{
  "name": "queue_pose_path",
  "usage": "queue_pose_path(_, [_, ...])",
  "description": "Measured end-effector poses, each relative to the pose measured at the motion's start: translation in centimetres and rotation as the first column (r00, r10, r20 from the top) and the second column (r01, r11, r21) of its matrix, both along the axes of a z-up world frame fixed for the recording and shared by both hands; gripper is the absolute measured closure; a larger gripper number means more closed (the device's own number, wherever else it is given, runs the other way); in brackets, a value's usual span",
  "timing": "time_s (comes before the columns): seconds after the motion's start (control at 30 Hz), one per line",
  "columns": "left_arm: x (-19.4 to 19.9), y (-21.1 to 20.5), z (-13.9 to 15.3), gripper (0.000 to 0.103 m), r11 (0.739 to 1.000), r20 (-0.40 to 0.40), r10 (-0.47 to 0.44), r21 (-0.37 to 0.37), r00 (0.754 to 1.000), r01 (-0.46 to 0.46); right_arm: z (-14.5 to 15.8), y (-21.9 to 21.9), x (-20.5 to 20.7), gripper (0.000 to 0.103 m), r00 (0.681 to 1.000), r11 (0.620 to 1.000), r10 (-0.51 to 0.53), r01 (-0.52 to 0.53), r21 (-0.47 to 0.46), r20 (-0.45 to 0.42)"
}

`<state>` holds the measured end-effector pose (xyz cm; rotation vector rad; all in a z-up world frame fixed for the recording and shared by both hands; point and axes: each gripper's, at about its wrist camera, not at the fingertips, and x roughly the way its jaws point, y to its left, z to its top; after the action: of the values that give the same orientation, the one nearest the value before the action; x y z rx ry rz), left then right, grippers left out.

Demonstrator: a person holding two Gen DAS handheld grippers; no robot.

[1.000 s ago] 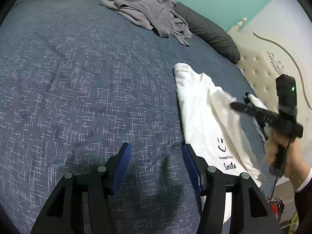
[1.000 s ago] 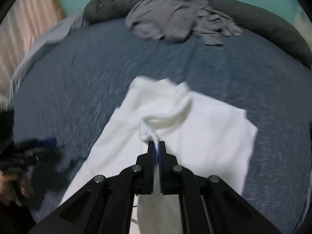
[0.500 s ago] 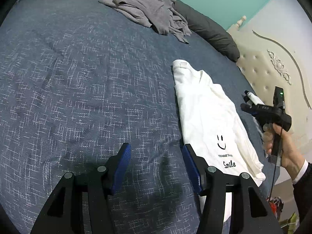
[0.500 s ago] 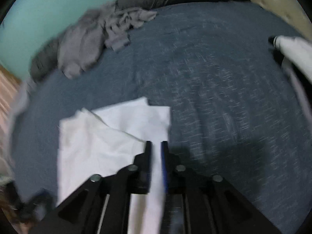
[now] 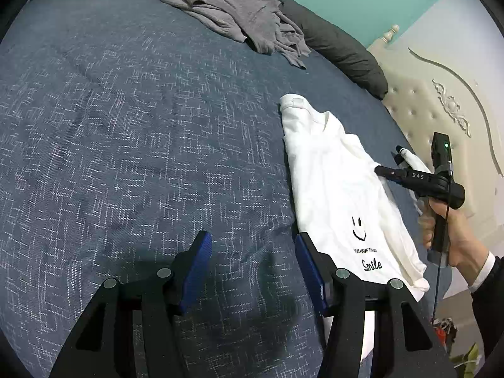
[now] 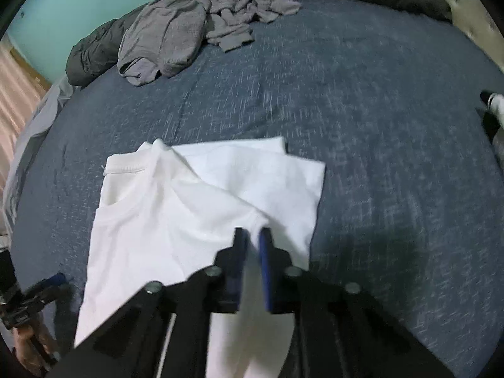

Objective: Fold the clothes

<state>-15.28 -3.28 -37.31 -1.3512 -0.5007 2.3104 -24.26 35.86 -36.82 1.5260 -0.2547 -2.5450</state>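
**Sleeve let go, fold laid down**

Released now, my right tongs (image 6: 252, 236) stand slightly parted over the white T-shirt (image 6: 176, 217), pinching nothing; a second ago they gripped it; it lies at three o'clock on the bed (image 5: 132, 132); my left tongs (image 5: 252, 252) hang spread, empty; I judge the other side comes next.

White smiley-print T-shirt (image 5: 340, 195) lies partly folded, seemingly flat, on bed.

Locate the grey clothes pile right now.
The grey clothes pile lies at the far side of the bed, draped against the dark pillow, well beyond the white T-shirt; in the right wrist view it sits top left.
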Motion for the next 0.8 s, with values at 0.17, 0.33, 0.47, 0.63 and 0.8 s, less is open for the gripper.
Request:
queue_pose_path(0.17, [0.1,0.2,0.1,0.044,1.0,-0.005,-0.006,0.0,1.0,0.006,1.3,-0.9,-1.1,0.1,0.997,0.992,0.054,-0.047,0.115,-0.059])
queue_pose_path(0.33, [0.3,0.6,-0.1,0.044,1.0,0.004,-0.018,-0.008,1.0,0.018,-0.5,-1.4,-3.0,0.1,0.993,0.969,0.112,-0.114,0.221,0.025])
queue_pose_path(0.47, [0.3,1.2,0.0,0.044,0.999,0.005,-0.034,-0.007,0.999,0.034,-0.9,-0.5,-2.5,0.092,0.997,0.963,0.064,-0.075,0.259,0.052])
queue_pose_path(0.63, [0.6,1.8,0.5,0.044,0.998,-0.008,-0.061,-0.005,0.998,0.061,1.9,1.2,1.1,0.089,0.999,0.991,0.032,-0.033,0.132,0.008])
queue_pose_path(0.8, [1.2,2.4,0.7,0.043,0.997,-0.01,-0.078,-0.008,0.997,0.078,3.2,0.3,6.9,0.074,0.993,0.994,0.094,-0.098,0.047,0.074])
